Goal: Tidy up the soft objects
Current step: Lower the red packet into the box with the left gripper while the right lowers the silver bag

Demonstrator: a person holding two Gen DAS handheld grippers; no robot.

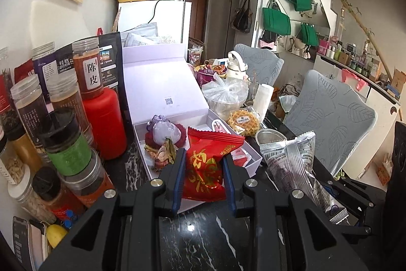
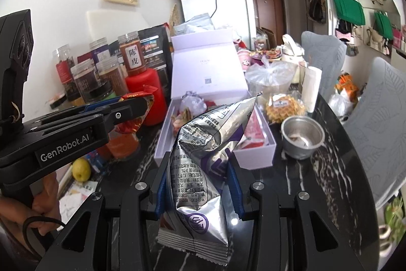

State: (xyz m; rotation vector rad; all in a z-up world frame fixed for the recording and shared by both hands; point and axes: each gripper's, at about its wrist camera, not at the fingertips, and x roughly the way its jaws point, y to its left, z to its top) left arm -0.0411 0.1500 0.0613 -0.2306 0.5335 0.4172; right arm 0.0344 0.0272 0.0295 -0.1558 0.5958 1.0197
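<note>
My left gripper point(image 1: 204, 156) is shut on a red snack packet point(image 1: 206, 166) with gold print, held above the black marble table in front of an open white gift box point(image 1: 250, 160). The same gripper point(image 2: 142, 104) and red packet point(image 2: 134, 123) show at the left of the right wrist view. My right gripper point(image 2: 199, 161) is shut on a silver and purple snack bag point(image 2: 200, 169), which also appears in the left wrist view as the silver bag point(image 1: 297, 164). Inside the box lie a purple sachet point(image 1: 165, 131) and other small soft items.
Jars and a red bottle point(image 1: 105, 123) crowd the left side. A steel cup point(image 2: 302, 137), a wrapped waffle point(image 2: 285, 107), a plastic bag point(image 2: 269, 79) and a paper roll stand right of the box. Grey chairs point(image 1: 330, 118) line the table's right edge. A lemon point(image 2: 81, 169) lies at left.
</note>
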